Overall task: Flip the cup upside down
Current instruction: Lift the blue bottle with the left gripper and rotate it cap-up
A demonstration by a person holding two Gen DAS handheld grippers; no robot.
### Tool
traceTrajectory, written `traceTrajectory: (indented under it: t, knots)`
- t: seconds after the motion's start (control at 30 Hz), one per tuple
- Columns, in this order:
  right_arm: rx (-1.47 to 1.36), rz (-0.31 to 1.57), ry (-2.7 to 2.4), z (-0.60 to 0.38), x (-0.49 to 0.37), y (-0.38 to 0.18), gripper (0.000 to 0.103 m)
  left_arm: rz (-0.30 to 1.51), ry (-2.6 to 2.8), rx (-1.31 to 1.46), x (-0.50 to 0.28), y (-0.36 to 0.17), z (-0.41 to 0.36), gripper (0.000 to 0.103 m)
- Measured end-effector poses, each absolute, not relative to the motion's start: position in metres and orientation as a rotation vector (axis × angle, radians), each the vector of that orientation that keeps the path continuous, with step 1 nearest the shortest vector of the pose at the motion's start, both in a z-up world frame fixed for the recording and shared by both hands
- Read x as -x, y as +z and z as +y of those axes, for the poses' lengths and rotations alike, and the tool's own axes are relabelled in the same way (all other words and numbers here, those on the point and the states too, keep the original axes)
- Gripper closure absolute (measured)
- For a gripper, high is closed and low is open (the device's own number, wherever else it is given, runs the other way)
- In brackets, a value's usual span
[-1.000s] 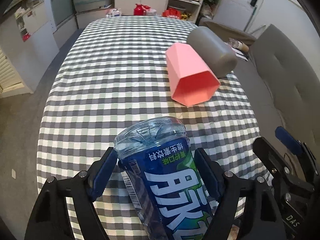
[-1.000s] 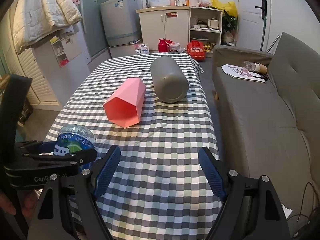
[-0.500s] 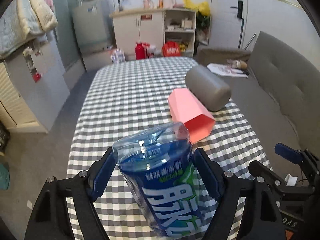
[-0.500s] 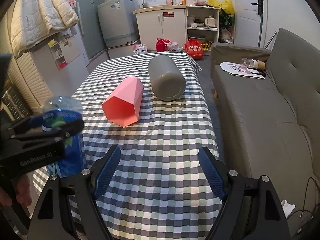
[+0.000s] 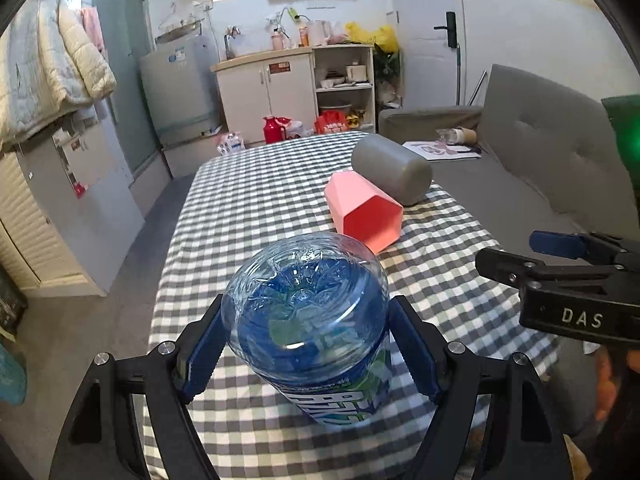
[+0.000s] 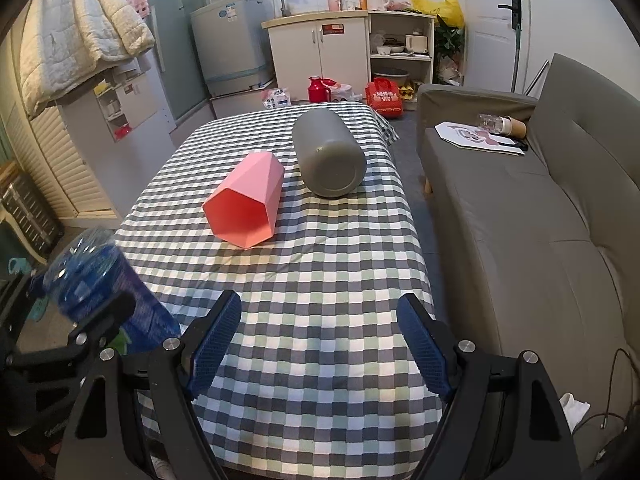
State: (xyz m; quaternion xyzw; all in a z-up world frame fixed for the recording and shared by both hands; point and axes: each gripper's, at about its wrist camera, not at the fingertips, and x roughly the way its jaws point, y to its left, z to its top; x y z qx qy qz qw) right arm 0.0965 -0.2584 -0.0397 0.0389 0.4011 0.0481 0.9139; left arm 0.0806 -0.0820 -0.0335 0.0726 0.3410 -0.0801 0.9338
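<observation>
My left gripper [image 5: 306,344] is shut on a clear blue cup made from a cut bottle [image 5: 308,316]. Its closed bottom points away from me and slightly up, above the near edge of the checked table [image 5: 256,200]. The same cup [image 6: 100,288] shows blurred at the lower left of the right wrist view, held by the left gripper [image 6: 96,320]. My right gripper [image 6: 318,340] is open and empty over the near part of the table [image 6: 332,280]. It also shows at the right of the left wrist view [image 5: 560,264].
A pink hexagonal cup [image 6: 244,204] lies on its side mid-table, mouth toward me, also in the left wrist view [image 5: 364,212]. A grey cylinder [image 6: 328,156] lies beside it. A grey sofa [image 6: 540,208] runs along the table's right side. Cabinets and a washing machine stand behind.
My left gripper has tilted upward with the blue cup, so its bottom now faces forward and the room behind has come into view. The right gripper has barely moved.
</observation>
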Motion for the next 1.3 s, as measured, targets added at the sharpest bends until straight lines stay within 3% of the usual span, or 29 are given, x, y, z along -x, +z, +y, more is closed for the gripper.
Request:
traceTrajectory:
  t: [0.33, 0.57, 0.67, 0.7, 0.73, 1.3]
  knots:
    - [-0.073, 0.821, 0.108, -0.252, -0.088, -0.035, 0.023, 0.777, -0.203, -0.160, -0.077, -0.052, -0.092, 0.017]
    - [-0.075, 0.831, 0.112, -0.250, -0.087, -0.037, 0.023, 0.927, -0.214, -0.090, -0.086, -0.074, -0.085, 0.017]
    - [-0.074, 0.836, 0.113, -0.249, -0.088, -0.038, 0.023, 0.945, -0.218, -0.054, -0.088, -0.078, -0.080, 0.020]
    - [-0.074, 0.837, 0.112, -0.249, -0.088, -0.038, 0.023, 0.949, -0.234, -0.043, -0.089, -0.078, -0.080, 0.030]
    - [-0.075, 0.839, 0.112, -0.249, -0.088, -0.039, 0.023, 0.951, -0.243, -0.041, -0.089, -0.078, -0.080, 0.034]
    - [-0.076, 0.855, 0.105, -0.250, -0.094, -0.047, 0.023, 0.775, -0.217, -0.062, -0.124, -0.061, -0.086, 0.035]
